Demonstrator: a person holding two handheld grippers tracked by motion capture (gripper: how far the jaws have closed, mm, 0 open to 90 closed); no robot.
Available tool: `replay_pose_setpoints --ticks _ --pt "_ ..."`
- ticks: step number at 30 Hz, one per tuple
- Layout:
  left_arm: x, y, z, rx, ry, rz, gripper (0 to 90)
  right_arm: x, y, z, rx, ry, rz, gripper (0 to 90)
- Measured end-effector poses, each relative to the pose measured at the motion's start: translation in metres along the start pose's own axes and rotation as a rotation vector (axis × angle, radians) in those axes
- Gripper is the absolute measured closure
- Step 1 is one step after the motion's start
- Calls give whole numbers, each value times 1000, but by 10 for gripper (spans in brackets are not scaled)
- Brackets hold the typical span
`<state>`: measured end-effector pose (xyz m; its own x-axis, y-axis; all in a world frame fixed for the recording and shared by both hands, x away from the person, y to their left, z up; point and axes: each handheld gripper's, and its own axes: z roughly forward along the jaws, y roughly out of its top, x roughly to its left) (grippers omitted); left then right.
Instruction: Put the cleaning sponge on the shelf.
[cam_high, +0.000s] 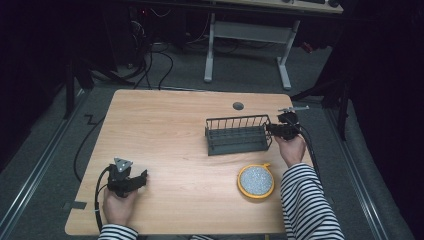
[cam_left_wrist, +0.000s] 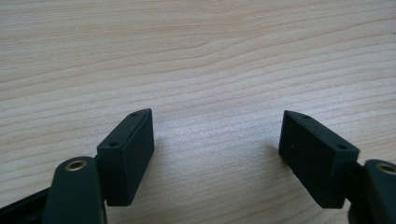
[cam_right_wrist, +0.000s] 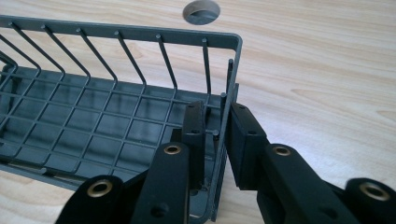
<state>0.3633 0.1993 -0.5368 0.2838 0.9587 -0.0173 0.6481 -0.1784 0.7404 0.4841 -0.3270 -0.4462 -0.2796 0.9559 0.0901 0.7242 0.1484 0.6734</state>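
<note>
Clamping right gripper (cam_right_wrist: 215, 135) fingers on wire rack (cam_right_wrist: 116, 121) end wall to drag it; left gripper (cam_left_wrist: 217, 154) fingers apart, idle over desk (cam_left_wrist: 196, 56).

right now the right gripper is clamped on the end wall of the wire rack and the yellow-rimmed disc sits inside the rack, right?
Not quite. The right gripper does clamp the wire rack's end wall, but the high view shows the yellow-rimmed disc lying on the table in front of the rack, not inside.
</note>
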Motion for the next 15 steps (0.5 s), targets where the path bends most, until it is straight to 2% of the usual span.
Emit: replay_pose_setpoints --ticks 1,9,15 --pt "0 0 0 0 -1 0 271 4 -1 -1 5 -6 -13 780" --pt "0 0 0 0 -2 1 272 19 -7 -6 18 -13 -28 779" --pt "0 0 0 0 -3 3 272 28 -13 -11 16 -6 -27 776"
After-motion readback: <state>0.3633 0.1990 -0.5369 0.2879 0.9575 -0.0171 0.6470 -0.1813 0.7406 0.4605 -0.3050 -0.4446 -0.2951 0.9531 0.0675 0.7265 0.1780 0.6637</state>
